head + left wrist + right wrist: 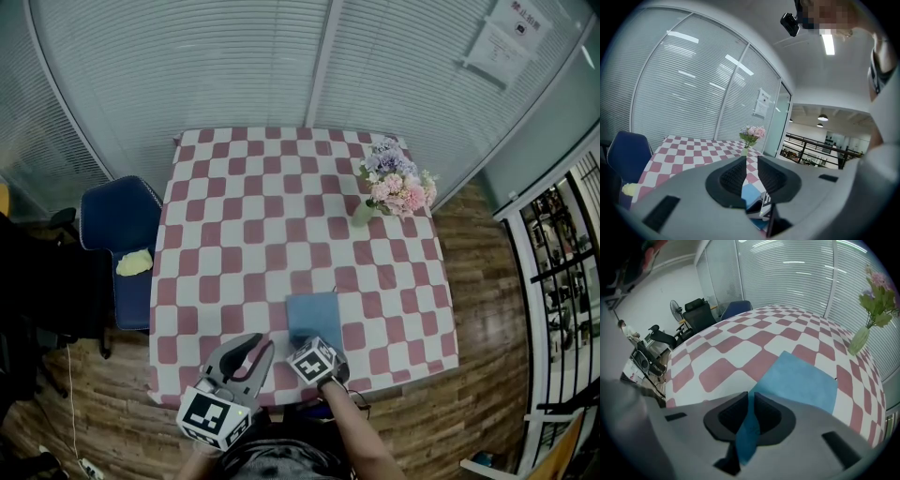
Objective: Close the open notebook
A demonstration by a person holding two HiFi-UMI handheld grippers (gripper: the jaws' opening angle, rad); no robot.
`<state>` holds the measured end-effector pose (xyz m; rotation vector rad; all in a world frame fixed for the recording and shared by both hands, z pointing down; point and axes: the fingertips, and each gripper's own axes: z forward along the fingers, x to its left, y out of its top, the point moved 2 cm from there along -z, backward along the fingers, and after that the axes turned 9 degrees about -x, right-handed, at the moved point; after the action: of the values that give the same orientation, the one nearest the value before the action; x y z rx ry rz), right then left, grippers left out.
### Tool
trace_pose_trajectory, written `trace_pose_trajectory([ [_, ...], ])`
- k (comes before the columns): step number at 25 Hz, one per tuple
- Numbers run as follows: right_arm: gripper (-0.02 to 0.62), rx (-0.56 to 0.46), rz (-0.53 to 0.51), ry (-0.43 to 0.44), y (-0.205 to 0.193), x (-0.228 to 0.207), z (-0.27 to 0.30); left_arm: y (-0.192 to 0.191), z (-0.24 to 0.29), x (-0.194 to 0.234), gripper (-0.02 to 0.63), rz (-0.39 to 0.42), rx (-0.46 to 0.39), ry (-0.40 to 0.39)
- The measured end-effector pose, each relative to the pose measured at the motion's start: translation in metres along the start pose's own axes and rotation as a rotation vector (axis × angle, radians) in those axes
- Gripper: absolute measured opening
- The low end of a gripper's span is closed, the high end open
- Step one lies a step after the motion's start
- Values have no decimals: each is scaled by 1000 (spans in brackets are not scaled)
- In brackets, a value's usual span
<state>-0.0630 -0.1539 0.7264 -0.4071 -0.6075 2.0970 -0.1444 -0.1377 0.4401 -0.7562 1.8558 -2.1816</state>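
Clamping the notebook (pixel 797 378) cover, right claw (pixel 751 401) sits well apart from flower vase (pixel 858 339); left claw (pixel 751 166) stands parted, empty

Head view: the marker cube on my right claw (pixel 317 352) covers its own jaws and the near edge of the notebook (pixel 312 317), so the contact isn't visible there. Right gripper view: the claw body blocks the notebook's near part, and only a blue strip shows between the jaws. Print on the wall notice (pixel 504 42) is too small to read; left gripper view gets just a sliver of notebook past my left claw (pixel 751 159).
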Motion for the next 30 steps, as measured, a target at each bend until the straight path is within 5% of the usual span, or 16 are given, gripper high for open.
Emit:
trace_pose_trajectory([
  [17,43,-25,32,20,-2,-3,-1,0,-5,-1,71,10,6,5],
  [30,103,-27,-67,33,-9,-9,-23,-1,-5,-6,71,16,15,7],
])
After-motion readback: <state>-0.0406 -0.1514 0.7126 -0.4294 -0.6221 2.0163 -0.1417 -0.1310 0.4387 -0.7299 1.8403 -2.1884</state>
